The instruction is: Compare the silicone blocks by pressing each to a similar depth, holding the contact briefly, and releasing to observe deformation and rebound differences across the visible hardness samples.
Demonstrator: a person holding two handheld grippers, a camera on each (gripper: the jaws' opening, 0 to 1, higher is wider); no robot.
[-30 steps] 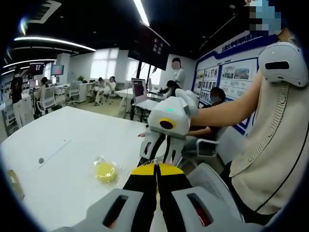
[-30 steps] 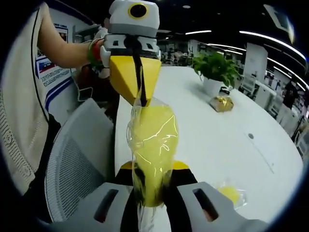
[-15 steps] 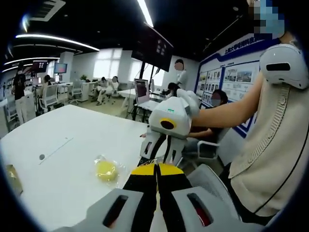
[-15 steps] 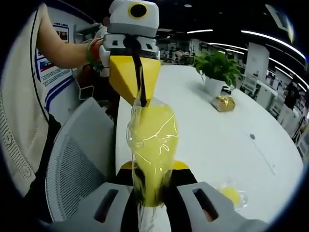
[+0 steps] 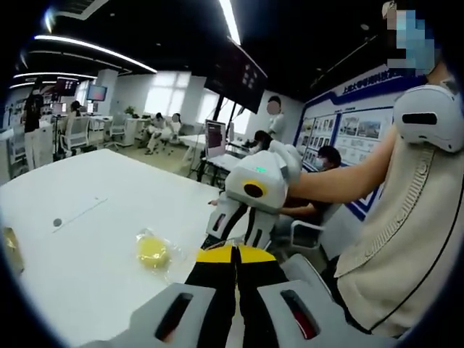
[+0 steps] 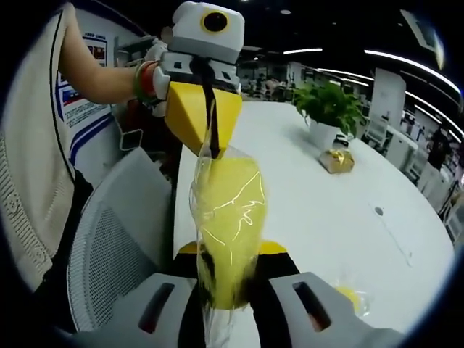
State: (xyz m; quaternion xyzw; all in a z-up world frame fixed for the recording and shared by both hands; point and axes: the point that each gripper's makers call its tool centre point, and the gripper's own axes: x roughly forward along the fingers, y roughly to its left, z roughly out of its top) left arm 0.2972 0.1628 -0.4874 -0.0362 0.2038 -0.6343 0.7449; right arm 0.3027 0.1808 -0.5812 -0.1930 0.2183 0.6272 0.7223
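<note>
A yellow silicone block (image 6: 228, 210) in a clear plastic bag is held upright above the table edge. My right gripper (image 6: 229, 254) is shut on its lower part. My left gripper (image 6: 210, 148), coming in from the top of the right gripper view, is shut on the bag's upper edge. In the left gripper view my left gripper (image 5: 234, 249) has its yellow and black jaws pressed together, with the right gripper (image 5: 241, 233) just beyond them. A second bagged yellow block (image 5: 154, 252) (image 6: 349, 296) lies flat on the white table (image 5: 80, 217).
A potted plant (image 6: 328, 103) and a small gold packet (image 6: 338, 161) stand farther along the table (image 6: 312, 210). A white mesh chair (image 6: 109, 239) is beside the table edge. The person's arm and torso (image 5: 406, 239) are close on one side. Several people sit at desks far off.
Both grippers keep their hold on the bagged block. In the right gripper view the left gripper has drifted slightly to the right. The left gripper view has shifted a little.
</note>
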